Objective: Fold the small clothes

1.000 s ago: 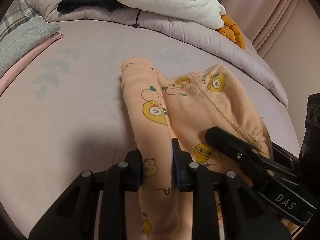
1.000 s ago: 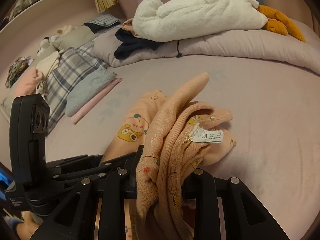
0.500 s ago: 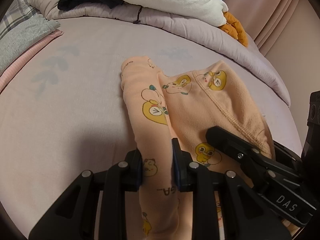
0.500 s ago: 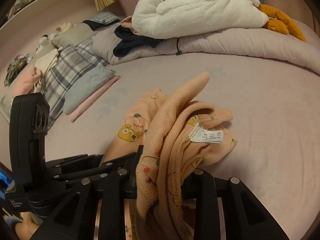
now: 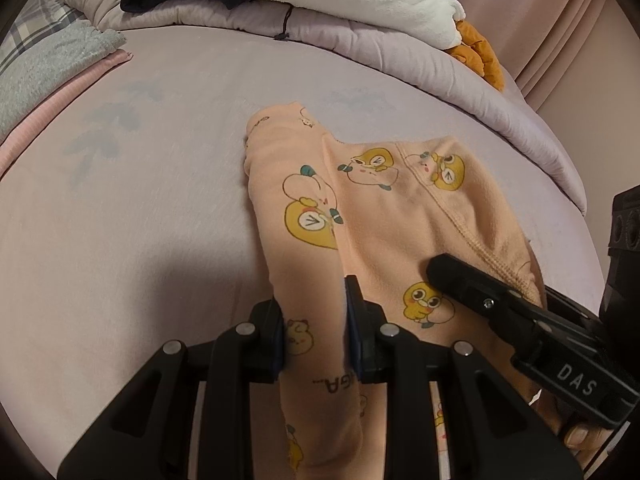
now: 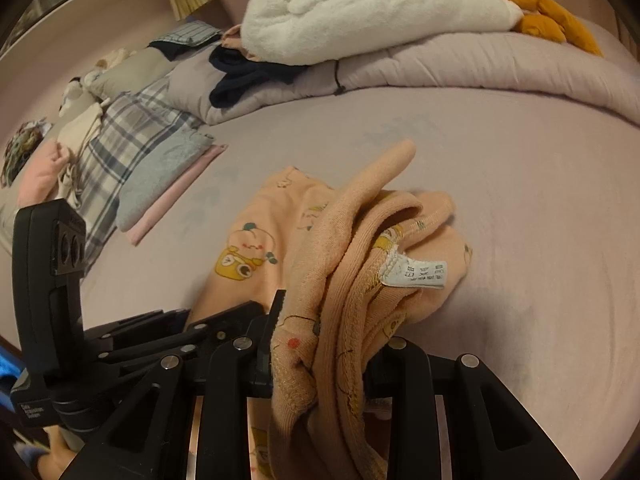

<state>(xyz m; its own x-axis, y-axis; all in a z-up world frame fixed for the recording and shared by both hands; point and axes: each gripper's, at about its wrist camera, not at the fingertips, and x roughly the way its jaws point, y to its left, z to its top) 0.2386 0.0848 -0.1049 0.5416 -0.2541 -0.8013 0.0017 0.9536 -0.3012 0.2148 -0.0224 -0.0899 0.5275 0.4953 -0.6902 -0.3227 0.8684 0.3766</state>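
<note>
Garment (image 5: pixel 360 216): small peach piece printed with yellow ducks and chicks, partly on the bed, near end lifted by both grippers.
Left gripper (image 5: pixel 314 332): jaws clamped on a narrow leg-like strip of the garment; cloth fills the gap between the blue-edged pads and hangs below them.
Right gripper (image 6: pixel 320 364): jaws clamped on a bunched, ribbed edge of the same garment; folds spill up and forward over the fingers.
Care label (image 6: pixel 416 274): white, sewn at an inner seam, sticking out to the right of the bunch.
Far end of garment: flat on the sheet, pointing toward the pillows.
Gripper positions: side by side, right one just beside the left, its black finger lying over the cloth in the left wrist view.
Bed sheet (image 5: pixel 140 200): pale lilac with faint leaf prints, bearing the garment.
Duvet (image 6: pixel 480 64): lilac, rolled along the far edge.
White fleece (image 6: pixel 380 12): heaped on the duvet, orange cloth (image 6: pixel 548 20) beside it.
Dark garment (image 6: pixel 248 76): on the duvet, left of the fleece.
Folded stack (image 6: pixel 160 172): plaid, grey and pink pieces, far left.
</note>
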